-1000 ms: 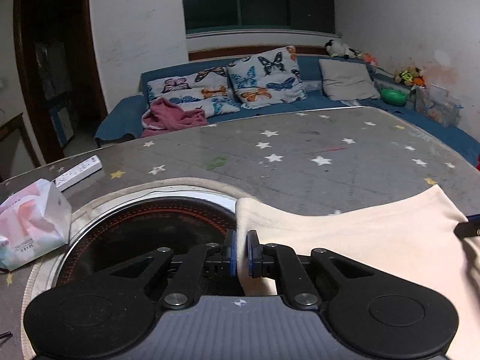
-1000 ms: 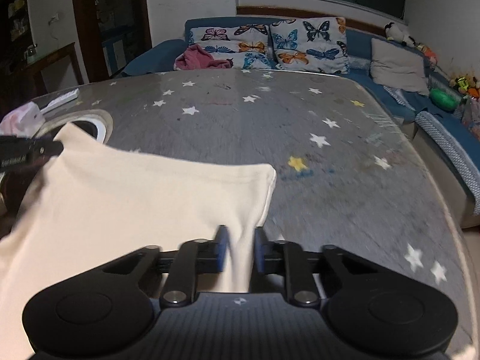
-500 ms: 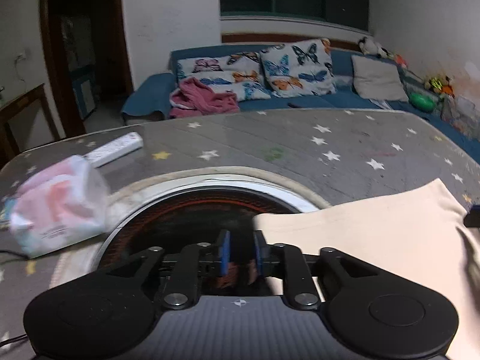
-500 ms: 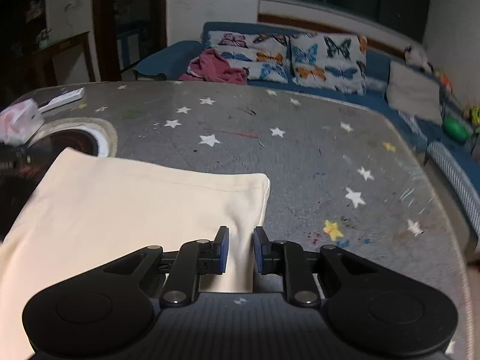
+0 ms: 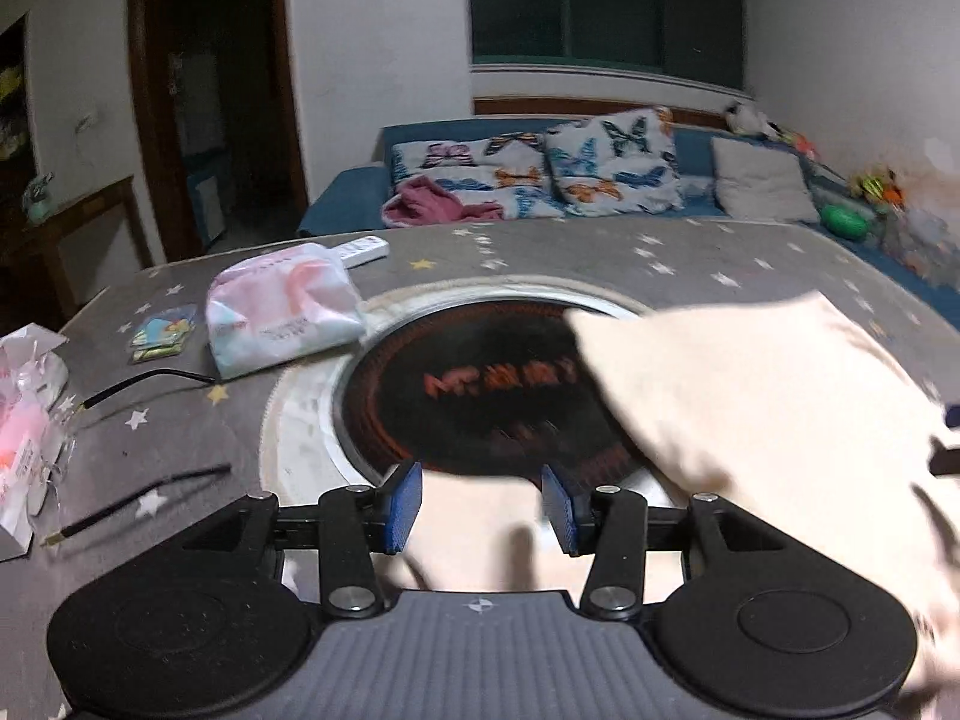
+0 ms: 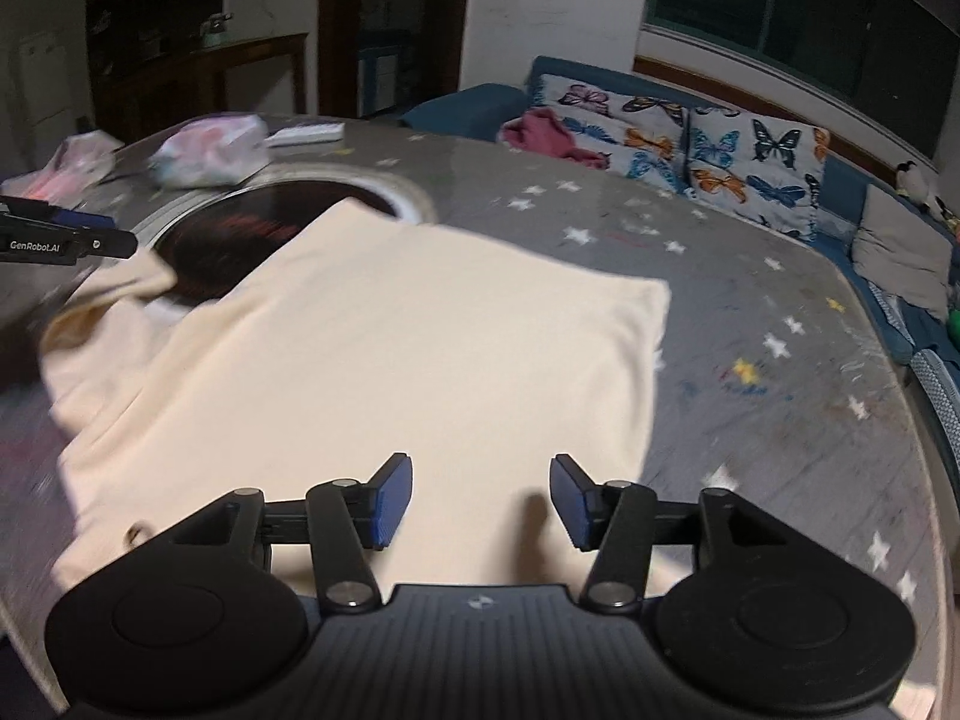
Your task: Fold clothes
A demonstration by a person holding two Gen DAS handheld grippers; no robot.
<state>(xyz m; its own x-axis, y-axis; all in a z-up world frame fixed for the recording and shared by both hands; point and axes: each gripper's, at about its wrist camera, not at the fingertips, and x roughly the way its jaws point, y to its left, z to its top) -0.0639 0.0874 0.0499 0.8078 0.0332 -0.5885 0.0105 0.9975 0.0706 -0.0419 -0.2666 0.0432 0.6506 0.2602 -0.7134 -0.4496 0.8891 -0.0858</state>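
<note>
A cream garment [image 6: 384, 354] lies folded flat on the grey star-patterned table [image 6: 750, 312], its far left corner over the round black hob [image 6: 252, 228]. In the left wrist view the same cream garment [image 5: 750, 396] fills the right side, with a loose flap below the jaws. My left gripper [image 5: 480, 507] hovers over that flap, its jaws opening, pads not pressing the cloth. My right gripper [image 6: 480, 501] hangs over the garment's near edge, jaws opening too, cloth beneath and between them but not pinched. The left gripper's finger [image 6: 66, 240] shows at the right wrist view's left edge.
A tissue pack [image 5: 282, 312], a white remote [image 5: 363, 251], small packets [image 5: 162, 333] and black cables [image 5: 138, 498] lie left of the hob [image 5: 480, 384]. More pink packaging [image 5: 24, 420] sits at the far left. A blue sofa with butterfly cushions [image 5: 600, 171] stands behind the table.
Both grippers let go of the cream garment and their jaws spread apart. The left gripper swung left, away from the cloth's corner. The right gripper rolled and drew back along the near edge.
</note>
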